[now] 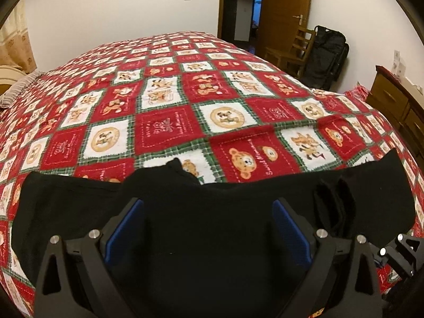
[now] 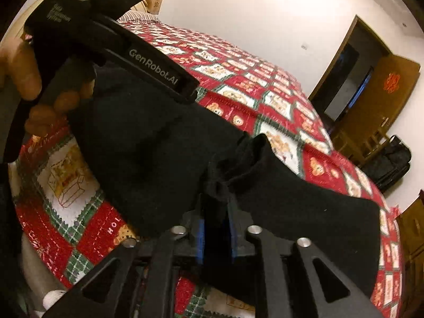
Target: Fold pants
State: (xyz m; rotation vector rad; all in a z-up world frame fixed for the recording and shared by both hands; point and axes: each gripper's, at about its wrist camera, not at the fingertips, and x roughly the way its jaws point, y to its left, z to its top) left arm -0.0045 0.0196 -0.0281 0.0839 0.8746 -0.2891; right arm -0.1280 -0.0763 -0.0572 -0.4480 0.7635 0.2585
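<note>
Black pants lie soft and limp on the bed. Left tongs spread wide, empty. Right tongs pinch a bunched fold; edges offer the better hold.

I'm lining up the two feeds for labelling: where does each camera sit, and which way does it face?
Left wrist: on the left gripper, looking down over black pants and across the bedspread towards the door; own blue pads wide apart.
Right wrist: on the right gripper, tilted, facing bunched pants between its pads; a hand holding the left gripper shows top left.
Shared: pants, bedspread, door.
</note>
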